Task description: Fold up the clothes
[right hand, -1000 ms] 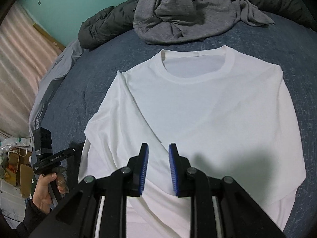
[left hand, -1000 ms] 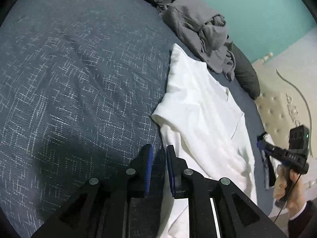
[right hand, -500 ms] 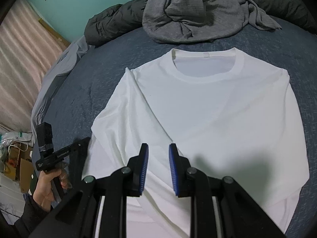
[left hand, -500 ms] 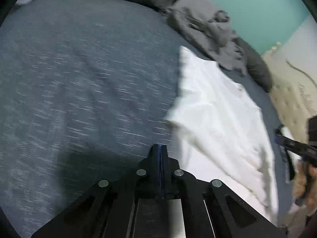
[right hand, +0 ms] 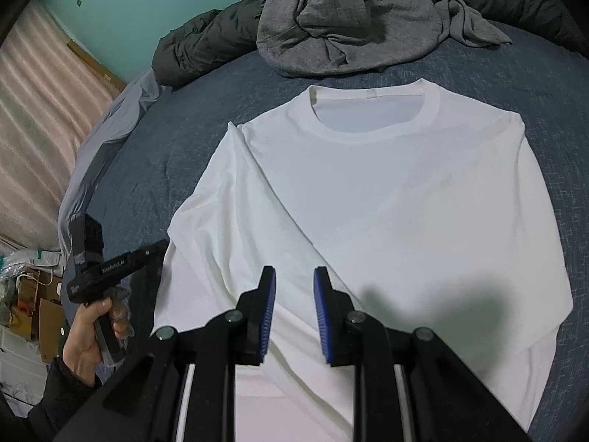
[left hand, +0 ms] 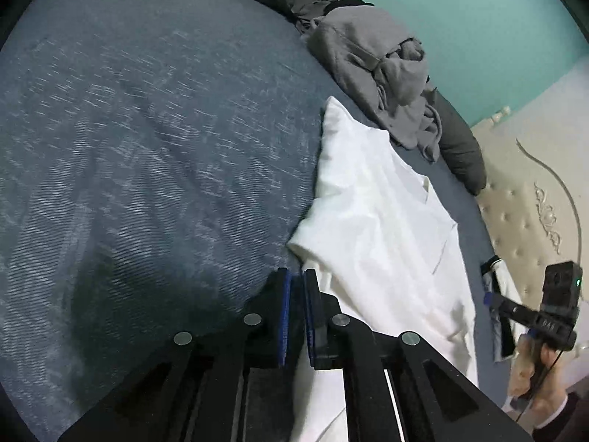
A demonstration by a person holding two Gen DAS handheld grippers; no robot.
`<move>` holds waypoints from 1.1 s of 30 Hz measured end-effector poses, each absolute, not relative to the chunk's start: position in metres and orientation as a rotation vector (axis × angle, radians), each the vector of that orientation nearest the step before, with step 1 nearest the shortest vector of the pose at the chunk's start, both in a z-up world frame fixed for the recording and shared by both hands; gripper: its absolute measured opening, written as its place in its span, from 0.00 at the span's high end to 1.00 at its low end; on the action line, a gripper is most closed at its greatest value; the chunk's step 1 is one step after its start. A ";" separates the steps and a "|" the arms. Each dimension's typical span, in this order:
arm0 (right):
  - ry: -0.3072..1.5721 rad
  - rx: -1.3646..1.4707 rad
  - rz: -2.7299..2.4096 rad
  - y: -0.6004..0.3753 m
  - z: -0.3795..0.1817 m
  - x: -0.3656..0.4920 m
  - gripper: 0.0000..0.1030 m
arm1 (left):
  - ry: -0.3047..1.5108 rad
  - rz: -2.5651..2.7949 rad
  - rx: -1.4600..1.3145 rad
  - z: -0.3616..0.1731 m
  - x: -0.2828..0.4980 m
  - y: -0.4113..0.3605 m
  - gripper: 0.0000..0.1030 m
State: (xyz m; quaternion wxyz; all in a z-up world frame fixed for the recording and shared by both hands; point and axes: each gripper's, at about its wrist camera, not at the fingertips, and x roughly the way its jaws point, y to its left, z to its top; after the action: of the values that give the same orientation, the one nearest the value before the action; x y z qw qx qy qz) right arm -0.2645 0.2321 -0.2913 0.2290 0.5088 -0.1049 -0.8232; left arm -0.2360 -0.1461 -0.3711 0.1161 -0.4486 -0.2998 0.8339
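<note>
The left gripper [left hand: 297, 287], blue pads narrowly parted and gripping nothing, sits at the left edge of the white long-sleeved cotton shirt [right hand: 386, 202] spread flat on the blue-grey woven bedcover [left hand: 147, 147]. Open cover lies leftward. The right gripper [right hand: 294, 294] hovers spread over the hem.

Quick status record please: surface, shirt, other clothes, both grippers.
surface: blue bedspread
shirt: white shirt flat, collar away from the right gripper, one sleeve folded across the body
other clothes: grey garment bunched beyond the collar
left gripper: narrow gap, empty, at the shirt's edge
right gripper: open, empty, above the shirt's lower part
</note>
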 end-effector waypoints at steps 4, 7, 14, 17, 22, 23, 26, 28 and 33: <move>-0.290 1.398 -2.269 0.235 -0.290 -0.265 0.80 | -0.876 2.433 -1.324 -0.377 -0.241 -0.144 0.89; -0.298 1.396 -2.272 0.237 -0.290 -0.266 0.80 | -0.909 2.424 -1.305 -0.376 -0.242 -0.147 0.90; -0.307 1.401 -2.267 0.238 -0.293 -0.267 0.80 | -0.977 2.422 -1.287 -0.375 -0.241 -0.157 0.91; -0.311 1.404 -2.266 0.238 -0.294 -0.266 0.80 | -0.977 2.411 -1.295 -0.376 -0.243 -0.156 0.90; -0.305 1.400 -2.267 0.237 -0.293 -0.268 0.80 | -0.958 2.409 -1.311 -0.379 -0.247 -0.151 0.85; -0.307 1.399 -2.266 0.237 -0.293 -0.268 0.80 | -0.968 2.403 -1.308 -0.380 -0.248 -0.151 0.85; -0.308 1.401 -2.265 0.236 -0.293 -0.268 0.80 | -0.969 2.388 -1.300 -0.381 -0.251 -0.148 0.85; -0.308 1.404 -2.263 0.236 -0.294 -0.268 0.80 | -0.953 2.387 -1.296 -0.381 -0.253 -0.145 0.86; -0.308 1.410 -2.260 0.235 -0.297 -0.267 0.80 | -0.895 2.430 -1.287 -0.378 -0.257 -0.144 0.97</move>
State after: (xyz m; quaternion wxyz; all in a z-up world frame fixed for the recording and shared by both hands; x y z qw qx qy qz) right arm -0.2674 0.2350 -0.2970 0.2279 0.5119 -0.1117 -0.8207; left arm -0.2568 -0.1435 -0.3776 0.1245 -0.4415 -0.3072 0.8338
